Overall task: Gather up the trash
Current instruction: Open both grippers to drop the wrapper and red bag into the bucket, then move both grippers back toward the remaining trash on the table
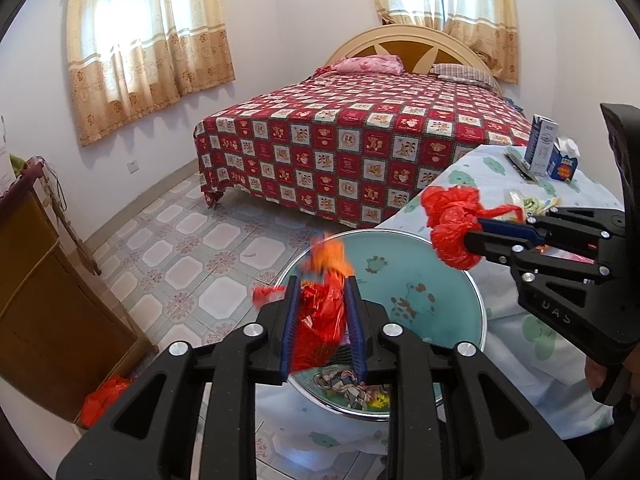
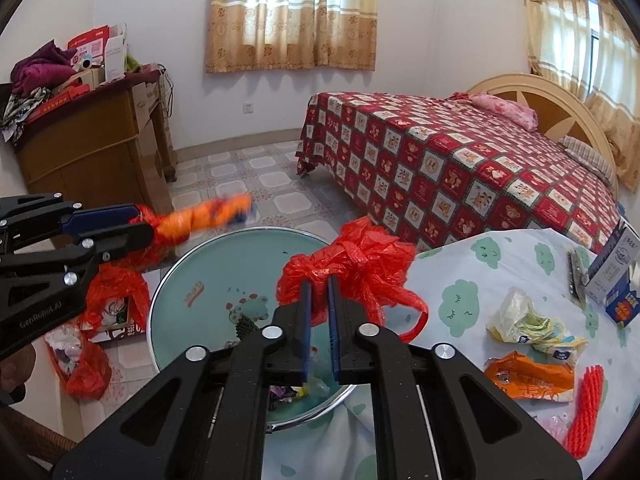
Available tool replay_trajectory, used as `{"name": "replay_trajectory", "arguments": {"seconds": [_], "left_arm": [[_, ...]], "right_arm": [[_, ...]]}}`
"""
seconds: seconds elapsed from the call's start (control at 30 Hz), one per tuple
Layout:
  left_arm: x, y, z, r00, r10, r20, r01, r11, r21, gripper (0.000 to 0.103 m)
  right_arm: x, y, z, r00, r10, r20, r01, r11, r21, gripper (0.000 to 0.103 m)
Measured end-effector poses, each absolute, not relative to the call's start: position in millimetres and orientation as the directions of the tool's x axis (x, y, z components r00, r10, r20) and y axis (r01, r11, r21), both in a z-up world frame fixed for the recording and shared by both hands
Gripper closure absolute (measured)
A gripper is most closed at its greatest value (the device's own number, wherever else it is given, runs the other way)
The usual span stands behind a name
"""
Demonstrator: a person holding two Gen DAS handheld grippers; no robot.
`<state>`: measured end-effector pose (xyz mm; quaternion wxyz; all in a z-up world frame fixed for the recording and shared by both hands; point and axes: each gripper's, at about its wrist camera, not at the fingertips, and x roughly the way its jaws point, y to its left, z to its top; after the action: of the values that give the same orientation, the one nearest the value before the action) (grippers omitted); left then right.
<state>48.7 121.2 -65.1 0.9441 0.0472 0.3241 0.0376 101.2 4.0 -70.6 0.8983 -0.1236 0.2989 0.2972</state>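
Setting: bedroom in a home. Double bed (image 2: 460, 168) with red checked cartoon-print spread, pink pillow (image 2: 506, 110), curved wooden headboard (image 2: 532, 98). Beige patterned curtains (image 2: 292, 16) over the windows. Patterned tile floor (image 1: 188, 248). Wooden cabinet (image 2: 92, 140) piled with clothes and boxes. Small table under a cloud-print cloth (image 2: 464, 292), cartons and wrappers on it.

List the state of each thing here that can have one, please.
Left claw: red wrapper between its pads, blurred.
Right claw: red bag bunched between its pads.
Basin: scraps at the bottom.
Tall carton: upright.
Small carton: upright.
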Motion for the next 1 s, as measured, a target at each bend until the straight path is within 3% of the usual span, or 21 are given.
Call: {"name": "replay_trajectory", "arguments": {"seconds": [0.13,0.17,0.23,1.0], "left_arm": [[50,116,-67,0.787,0.100,-0.609,-0.035,0.992,0.118,0.070],[49,118,-67,0.786,0.101,-0.610,-0.037,0.992,0.117,0.061],[47,117,-67,0.791,0.110,-0.602,-0.047,0.992,0.120,0.054],[51,130,-69,0.779,0.121,-0.616,-0.059,0.991,0.119,0.052]], "right_arm": [[103,2,-74,0.643,0.453,-0.617,-0.602,0.797,-0.041,0.080],[103,1,-75,0.642,0.452,-0.619,-0.600,0.799,-0.039,0.078],[104,-1,-76,0.643,0.450,-0.620,-0.597,0.801,-0.038,0.075],[102,-10,-77,0.650,0.444,-0.617,-0.587,0.808,-0.037,0.065]]}}
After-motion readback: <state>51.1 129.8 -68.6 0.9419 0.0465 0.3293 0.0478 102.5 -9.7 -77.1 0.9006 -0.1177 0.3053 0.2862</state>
